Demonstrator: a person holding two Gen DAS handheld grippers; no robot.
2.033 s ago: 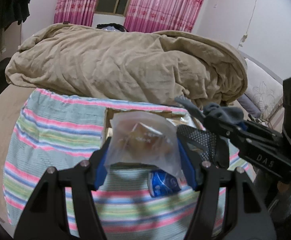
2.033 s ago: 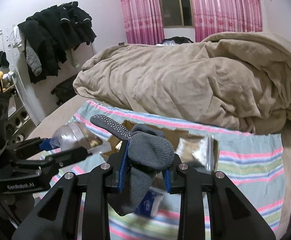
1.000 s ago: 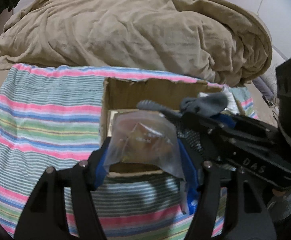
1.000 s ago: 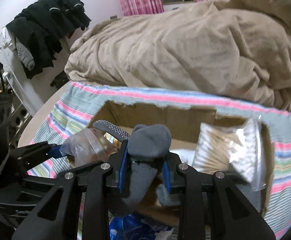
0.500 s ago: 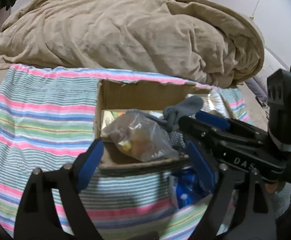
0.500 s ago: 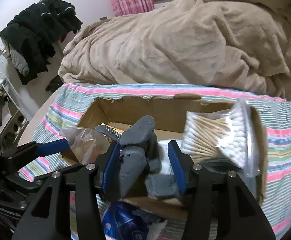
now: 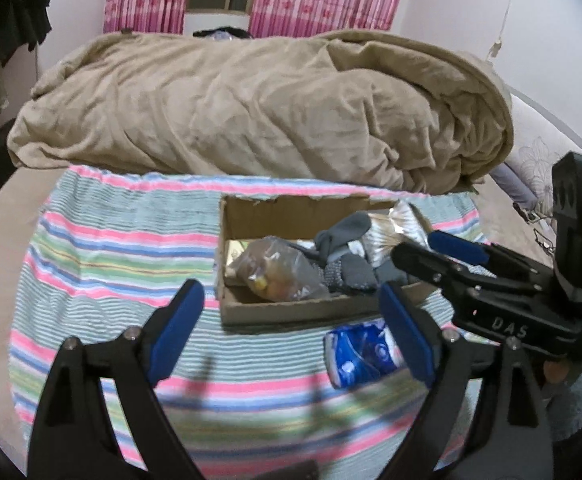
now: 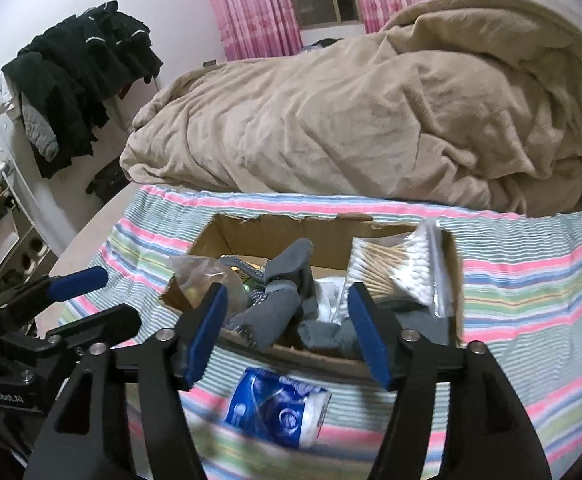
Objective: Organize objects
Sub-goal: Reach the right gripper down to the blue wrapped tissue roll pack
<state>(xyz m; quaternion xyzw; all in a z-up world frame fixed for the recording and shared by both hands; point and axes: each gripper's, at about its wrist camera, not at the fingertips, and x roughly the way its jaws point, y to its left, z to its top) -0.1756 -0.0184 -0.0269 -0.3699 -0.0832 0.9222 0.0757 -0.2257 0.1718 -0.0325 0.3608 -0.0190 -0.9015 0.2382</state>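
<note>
So both claws were hanging empty just short of the box. The left claw [image 7: 291,320] stood wide with nothing between its blue pads, and the right claw [image 8: 287,336] was mid-spread, jaws opening, also holding nothing. A second back each one was clamped on something: the left on the clear plastic bag of small snacks [image 7: 279,270], the right on the grey knit glove with dotted grip palm [image 8: 275,300]. Both had now been let go and sat inside the shallow brown cardboard box [image 7: 283,314] on the striped pink-green-blue cloth [image 7: 111,248] covering the bed.

My read is that two more items were filed, and the blue-and-white wrapped tissue roll [image 8: 279,408] lying on the cloth just in front of the box looked like the next thing to go in.

The glove lay crumpled, long axis running roughly front to back, fingers poking up toward the far wall of the box. The bag of wooden cotton swabs [image 8: 395,270] leaned at the right end. Beyond was the rumpled tan blanket [image 7: 251,112].
</note>
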